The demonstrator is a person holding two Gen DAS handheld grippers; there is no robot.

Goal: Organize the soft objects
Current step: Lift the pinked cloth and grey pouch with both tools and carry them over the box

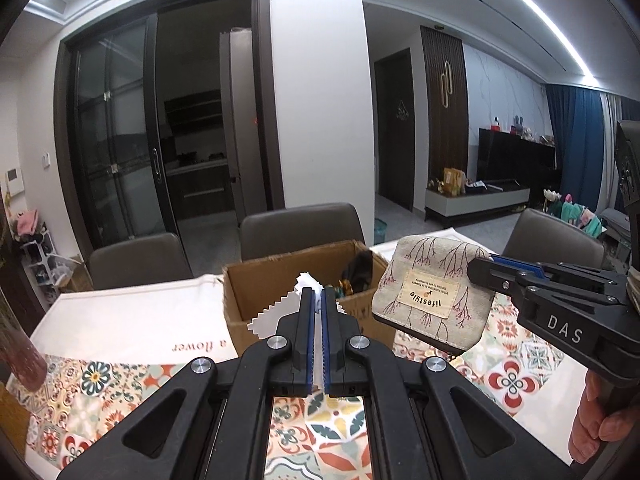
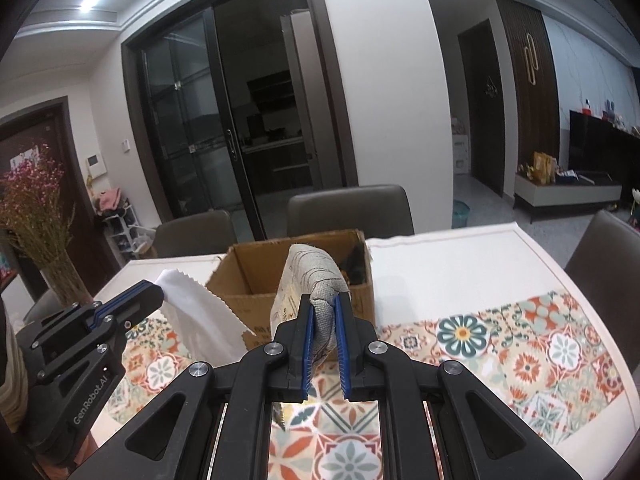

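Observation:
My left gripper (image 1: 319,294) is shut on a white cloth (image 1: 276,314) with zigzag edges, held above the table just in front of an open cardboard box (image 1: 256,280). The cloth also shows in the right wrist view (image 2: 192,312), hanging from the left gripper (image 2: 154,294). My right gripper (image 2: 325,300) is shut on a beige fabric pouch (image 2: 312,276) with a branch print, held up in front of the box (image 2: 244,300). In the left wrist view the pouch (image 1: 432,292) with a "lifestyle" label hangs from the right gripper (image 1: 486,266) to the right of the box.
The table (image 2: 460,264) has a white and patterned tile cloth. Dark items lie inside the box (image 1: 358,272). Brown chairs (image 1: 300,228) stand along the far side. A vase of dried flowers (image 2: 44,232) stands at the table's left.

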